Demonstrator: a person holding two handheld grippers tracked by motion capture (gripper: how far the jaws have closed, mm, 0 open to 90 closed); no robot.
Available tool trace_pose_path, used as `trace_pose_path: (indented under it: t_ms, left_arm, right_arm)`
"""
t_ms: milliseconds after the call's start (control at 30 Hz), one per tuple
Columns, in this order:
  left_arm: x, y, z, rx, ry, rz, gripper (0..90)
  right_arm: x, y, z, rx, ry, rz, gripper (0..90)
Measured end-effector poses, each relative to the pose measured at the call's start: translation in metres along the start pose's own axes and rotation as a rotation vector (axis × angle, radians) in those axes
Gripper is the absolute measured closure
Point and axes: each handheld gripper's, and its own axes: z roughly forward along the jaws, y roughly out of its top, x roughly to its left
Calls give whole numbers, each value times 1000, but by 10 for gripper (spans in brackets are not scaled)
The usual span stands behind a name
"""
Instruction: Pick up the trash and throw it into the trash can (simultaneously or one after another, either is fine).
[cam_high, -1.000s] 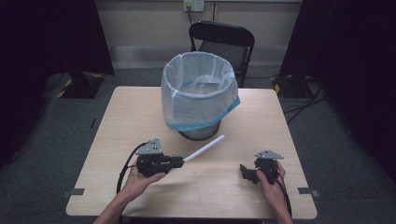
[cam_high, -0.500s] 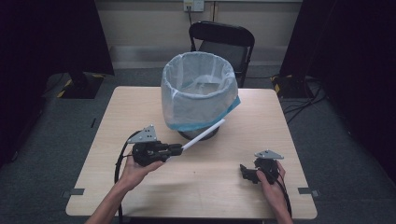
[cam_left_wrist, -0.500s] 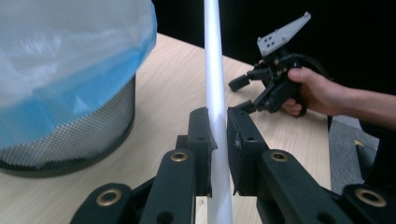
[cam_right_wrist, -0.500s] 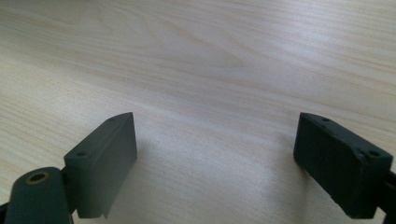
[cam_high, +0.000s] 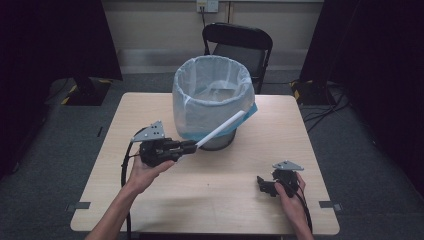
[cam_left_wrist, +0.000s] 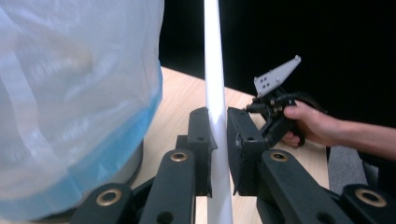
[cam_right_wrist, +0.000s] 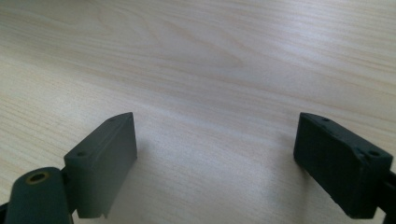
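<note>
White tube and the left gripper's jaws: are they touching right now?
Touching. In the left gripper view, both jaws of the left gripper press against the sides of the white tube, with no gap visible on either side.

The high view looks forward and down over the wooden table (cam_high: 210, 190). The left gripper view sits close, facing the lined bin (cam_left_wrist: 70, 102) at nine o'clock. The right gripper view hovers near the tabletop, shared by all.

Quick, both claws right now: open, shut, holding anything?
Left claw: shut on the white tube.
Right claw: open, nothing between the jaws, low over the table.
</note>
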Motion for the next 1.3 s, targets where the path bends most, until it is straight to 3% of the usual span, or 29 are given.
trace_pose_path:
  t_ms: [700,1100,1300]
  left_arm:
    - [8,46,-11,-78,26,39,807]
    - [15,82,-27,-159,68,54,806]
    - [17,94,-26,-173,75,64,806]
  right_arm:
    - [0,0,0,1,1,0,125]
    - [0,0,0,0,0,0,125]
    - [0,0,0,0,0,0,125]
